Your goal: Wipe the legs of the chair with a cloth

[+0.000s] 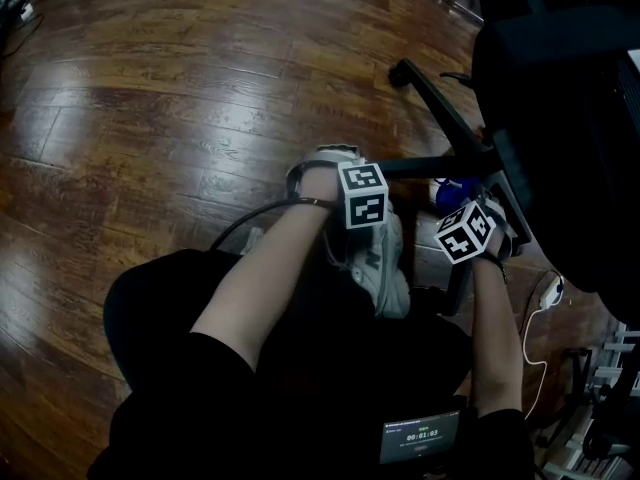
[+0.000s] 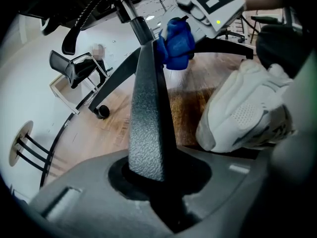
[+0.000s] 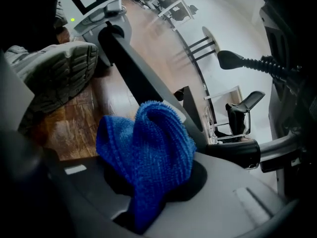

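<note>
The left claw (image 2: 153, 190) is clenched on a black chair leg (image 2: 147, 118). The leg has a rough surface, comes out from between the jaws and runs straight away from the claw toward the middle of the chair base. Far ahead of this claw and a little to its left, a small wheel (image 2: 101, 111) stands on the wooden floor (image 1: 180, 118). Just beside the left claw, on its right side, is a white shoe (image 2: 247, 113), with the toe close to the leg.

The right claw (image 3: 146, 202) is grasping a blue cloth (image 3: 148, 152). The cloth is bunched into a thick fold that stands up from between the jaws. Directly beyond the cloth is the same chair leg, which runs from there up and to the left toward the left claw. The cloth is at the far end of the leg, near the chair base, on the leg's right edge as the left claw sees it. I cannot tell whether it really presses on the leg. The sole of the shoe is to the left of the right claw.
</note>
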